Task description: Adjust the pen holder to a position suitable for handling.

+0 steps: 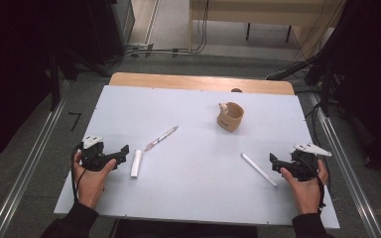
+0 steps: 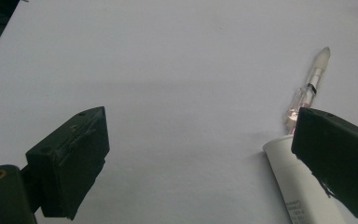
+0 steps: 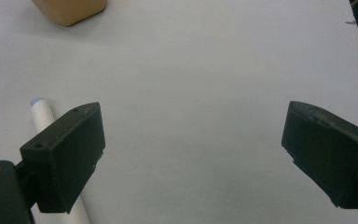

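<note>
White tube [image 1: 136,163] lies on the worktop [image 1: 198,148] just beside my left gripper [image 1: 124,149], at about 4 o'clock from its tips in the high view. Its long axis runs roughly 12 to 6, slightly tilted. In the left gripper view the tube [image 2: 298,186] sits partly behind the right-hand jaw, not between the two. Jaws stand wide, nothing held.

Clear pen [image 1: 161,138] lies just past the tube's far end, axis 2 to 8, near end almost touching the tube's top; can't tell if they touch.

White stick [image 1: 259,169] lies near my right gripper [image 1: 274,164], at 9 o'clock from it, axis 10 to 4. In the right gripper view the stick [image 3: 42,114] passes behind the left-hand jaw. Jaws wide here too, empty.

Tan cup [image 1: 229,116] sits well apart, toward 12 o'clock, right of centre.

My read: each gripper is nearer its own piece; the left one needs a small shift sideways to straddle the tube across its short width.
</note>
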The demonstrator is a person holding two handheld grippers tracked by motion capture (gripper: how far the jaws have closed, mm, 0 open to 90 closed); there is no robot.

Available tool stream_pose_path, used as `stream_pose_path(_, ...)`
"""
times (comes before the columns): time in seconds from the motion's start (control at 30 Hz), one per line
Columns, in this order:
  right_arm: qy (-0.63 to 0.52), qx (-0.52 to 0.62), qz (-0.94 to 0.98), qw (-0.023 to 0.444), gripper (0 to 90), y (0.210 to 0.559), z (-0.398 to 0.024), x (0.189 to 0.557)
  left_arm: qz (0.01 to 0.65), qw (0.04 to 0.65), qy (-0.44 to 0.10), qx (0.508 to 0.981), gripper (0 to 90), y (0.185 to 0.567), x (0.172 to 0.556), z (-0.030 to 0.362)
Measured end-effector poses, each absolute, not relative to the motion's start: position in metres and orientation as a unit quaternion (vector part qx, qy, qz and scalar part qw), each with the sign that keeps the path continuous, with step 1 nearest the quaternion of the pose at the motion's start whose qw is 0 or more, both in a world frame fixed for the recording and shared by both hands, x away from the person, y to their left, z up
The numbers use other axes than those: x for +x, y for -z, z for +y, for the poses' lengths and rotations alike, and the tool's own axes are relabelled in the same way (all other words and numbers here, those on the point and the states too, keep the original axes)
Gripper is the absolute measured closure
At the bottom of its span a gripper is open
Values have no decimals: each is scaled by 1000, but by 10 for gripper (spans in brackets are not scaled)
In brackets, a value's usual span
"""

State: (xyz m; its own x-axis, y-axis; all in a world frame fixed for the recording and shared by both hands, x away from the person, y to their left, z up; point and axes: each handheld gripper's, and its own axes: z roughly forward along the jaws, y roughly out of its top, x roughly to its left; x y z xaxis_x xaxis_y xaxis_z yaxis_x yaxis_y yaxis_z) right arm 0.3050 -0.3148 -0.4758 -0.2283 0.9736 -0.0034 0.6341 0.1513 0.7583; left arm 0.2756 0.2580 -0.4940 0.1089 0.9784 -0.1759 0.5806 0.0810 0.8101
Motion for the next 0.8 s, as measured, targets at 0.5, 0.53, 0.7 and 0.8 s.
stream_pose_path(0.5, -335, 549, 717, 268, 48, 466, -299, 319, 616, 396, -251, 633, 50, 497, 279, 258)
stream_pose_path(0.53, -336, 546, 719, 269, 49, 465, -297, 321, 616, 397, -251, 633, 51, 497, 279, 258)
stream_pose_path(0.7, -335, 540, 723, 270, 51, 464, -292, 324, 615, 398, -249, 634, 52, 497, 280, 257)
stream_pose_path(0.8, -342, 537, 723, 270, 51, 462, -288, 328, 613, 400, -251, 634, 53, 497, 280, 256)
